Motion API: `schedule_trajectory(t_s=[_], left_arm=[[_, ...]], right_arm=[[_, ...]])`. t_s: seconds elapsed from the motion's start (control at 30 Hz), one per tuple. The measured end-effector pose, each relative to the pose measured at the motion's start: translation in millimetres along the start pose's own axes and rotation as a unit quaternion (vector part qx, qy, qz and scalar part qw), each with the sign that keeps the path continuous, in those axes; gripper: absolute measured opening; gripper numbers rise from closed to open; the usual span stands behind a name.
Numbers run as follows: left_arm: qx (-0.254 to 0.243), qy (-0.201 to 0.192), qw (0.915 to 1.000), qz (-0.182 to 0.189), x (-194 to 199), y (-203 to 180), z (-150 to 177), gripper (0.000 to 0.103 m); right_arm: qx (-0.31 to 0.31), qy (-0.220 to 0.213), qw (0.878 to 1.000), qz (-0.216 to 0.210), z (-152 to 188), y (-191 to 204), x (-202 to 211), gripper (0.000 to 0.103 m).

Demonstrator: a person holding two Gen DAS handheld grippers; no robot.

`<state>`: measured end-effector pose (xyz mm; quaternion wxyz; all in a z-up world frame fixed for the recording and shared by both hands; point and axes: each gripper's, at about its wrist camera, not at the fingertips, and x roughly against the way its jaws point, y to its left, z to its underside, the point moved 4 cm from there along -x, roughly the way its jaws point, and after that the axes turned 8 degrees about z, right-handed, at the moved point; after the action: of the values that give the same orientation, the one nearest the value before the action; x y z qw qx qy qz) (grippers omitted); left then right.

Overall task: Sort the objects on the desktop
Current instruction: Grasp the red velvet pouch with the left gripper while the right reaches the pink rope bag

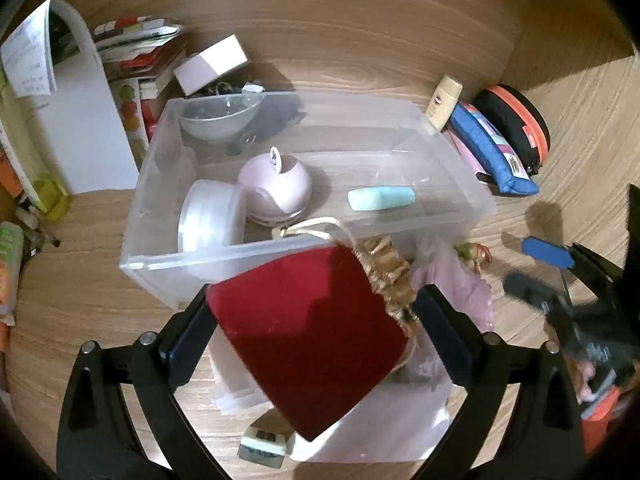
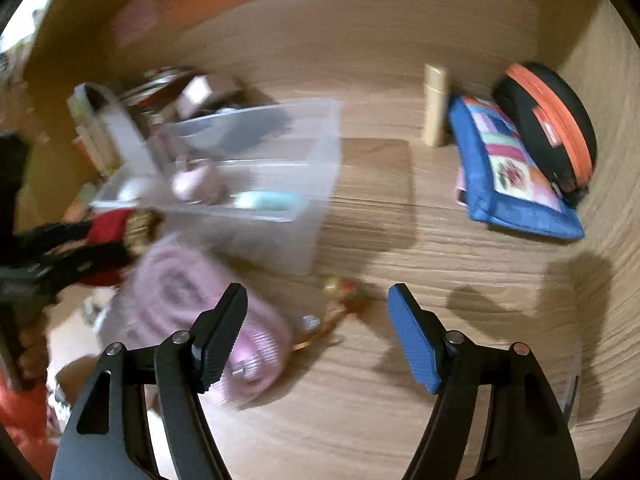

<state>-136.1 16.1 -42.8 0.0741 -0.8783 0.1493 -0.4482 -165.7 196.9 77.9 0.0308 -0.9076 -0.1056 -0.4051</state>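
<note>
The red velvet pouch (image 1: 308, 344) sits crosswise between the fingers of the left hand-held gripper (image 1: 314, 340), pinched across its width with its gold-trimmed drawstring end pointing right, held above the worktop (image 1: 80, 300) just in front of the near wall of the clear plastic bin (image 1: 160, 256). From where I stand, the soft cloth could slide out of that pinch, or its lower corner and dangling cord (image 1: 320, 224) could catch the bin's rim if it isn't carried high enough, nudging the light bin along. The left hand-held gripper points forward and down toward the bin, which already holds a round pink case (image 1: 276, 188), a mint-green tube (image 1: 380, 199) and a clear tub (image 1: 210, 220). The right hand-held gripper (image 2: 316, 336) hangs to the side, fingers spread wide with nothing between them, above bare wood near a pink fan (image 2: 208, 312).
</note>
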Motion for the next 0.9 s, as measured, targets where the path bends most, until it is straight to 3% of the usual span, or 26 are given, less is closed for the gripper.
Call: schedule_trajectory(t_s=[0.13, 0.27, 0.43, 0.7, 0.8, 0.9], left_arm=[[-0.018, -0.001, 0.9997, -0.017, -4.2, -4.7, -0.8, 0.098], [-0.031, -0.006, 0.9988, -0.038, -7.6, -5.2, 0.8, 0.098], [-0.053, -0.012, 0.9965, -0.063, -14.0, -8.0, 2.0, 0.100], [-0.069, -0.020, 0.9958, -0.057, -12.6, -1.3, 4.7, 0.098], [-0.079, -0.022, 0.9948, -0.061, -8.5, 0.2, 5.8, 0.082], [-0.072, -0.026, 0.9952, -0.061, -0.9, 6.2, 5.2, 0.064]], right_arm=[[0.063, -0.009, 0.998, -0.029, 6.5, 31.6, 9.7, 0.083], [0.087, 0.011, 0.995, -0.041, 11.2, 44.7, 0.0, 0.083], [0.076, 0.058, 0.994, -0.061, 12.9, 44.3, -21.5, 0.083], [0.080, 0.085, 0.989, -0.094, 6.3, 50.3, -35.1, 0.085], [0.095, 0.080, 0.988, -0.091, 3.8, 55.2, -36.1, 0.083], [0.091, 0.077, 0.988, -0.100, 2.2, 56.8, -36.7, 0.067]])
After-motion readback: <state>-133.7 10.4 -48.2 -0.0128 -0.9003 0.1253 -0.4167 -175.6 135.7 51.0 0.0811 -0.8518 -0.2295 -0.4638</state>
